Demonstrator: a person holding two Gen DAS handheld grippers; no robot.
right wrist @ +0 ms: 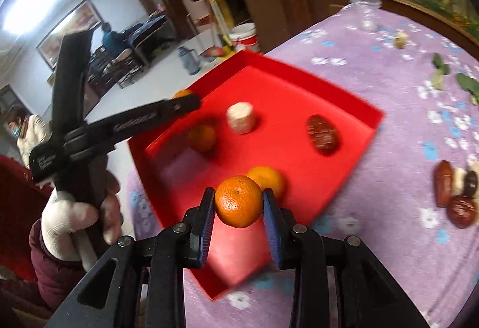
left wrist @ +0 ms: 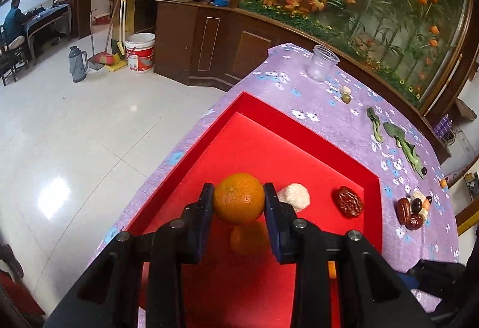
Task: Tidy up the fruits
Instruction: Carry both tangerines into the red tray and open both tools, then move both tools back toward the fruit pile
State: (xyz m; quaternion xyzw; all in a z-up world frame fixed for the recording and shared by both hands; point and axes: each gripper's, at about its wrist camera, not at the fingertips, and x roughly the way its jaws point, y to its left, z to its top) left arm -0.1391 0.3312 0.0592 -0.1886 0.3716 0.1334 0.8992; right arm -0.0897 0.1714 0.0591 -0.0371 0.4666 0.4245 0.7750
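My left gripper is shut on an orange tangerine just above the red tray. Under it lies a blurred orange shape; fruit or reflection, I cannot tell. A white chunk and a red date lie in the tray. In the right wrist view my right gripper is shut on a second tangerine over the tray's near part, with another orange shape close behind it. The left gripper reaches in from the left, held by a gloved hand.
The tray sits on a purple floral cloth at the table's left edge, with floor beyond. To the right lie a heap of dates and small pieces, green leaves, an olive and a clear jar.
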